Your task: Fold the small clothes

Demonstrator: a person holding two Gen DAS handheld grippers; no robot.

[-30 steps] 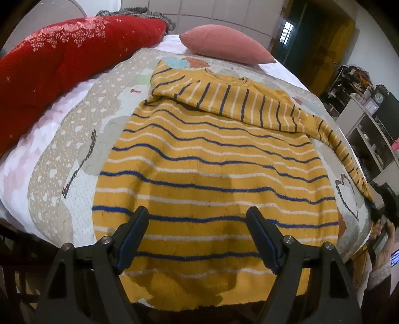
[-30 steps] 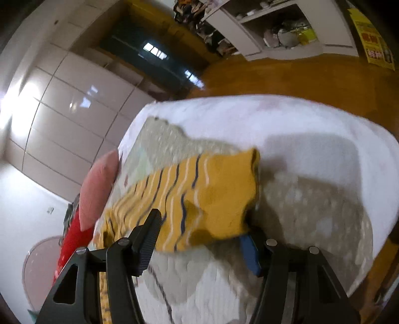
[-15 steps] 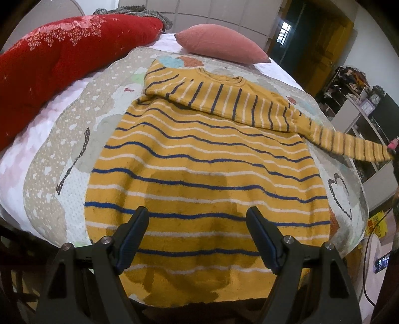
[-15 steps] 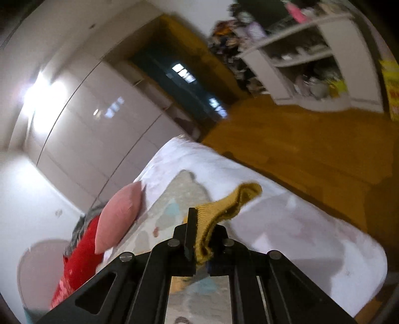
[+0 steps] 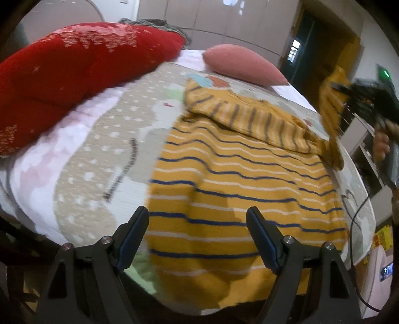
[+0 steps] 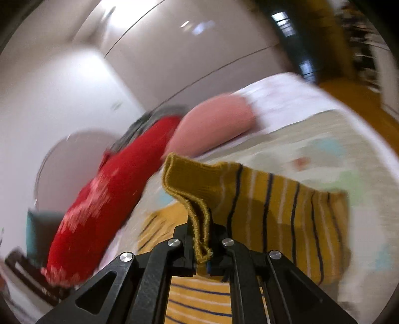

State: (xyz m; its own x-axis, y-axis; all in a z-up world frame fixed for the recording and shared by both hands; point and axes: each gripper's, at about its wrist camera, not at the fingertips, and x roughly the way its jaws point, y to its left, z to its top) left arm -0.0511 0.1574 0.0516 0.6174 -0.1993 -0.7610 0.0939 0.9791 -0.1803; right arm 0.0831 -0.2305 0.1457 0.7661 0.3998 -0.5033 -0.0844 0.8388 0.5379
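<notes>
Fingers of our right gripper, open a second ago, now pinch the sleeve cuff and lift it over the striped yellow sweater on the bed, probably starting the sleeve fold; our left gripper hovers wide, empty.

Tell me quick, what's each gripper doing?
Left gripper: open, holding nothing, above the yellow sweater.
Right gripper: closed on the sweater's sleeve cuff.

A home bedroom: a quilt-covered bed with a pink pillow, and pale wardrobe doors behind.
</notes>
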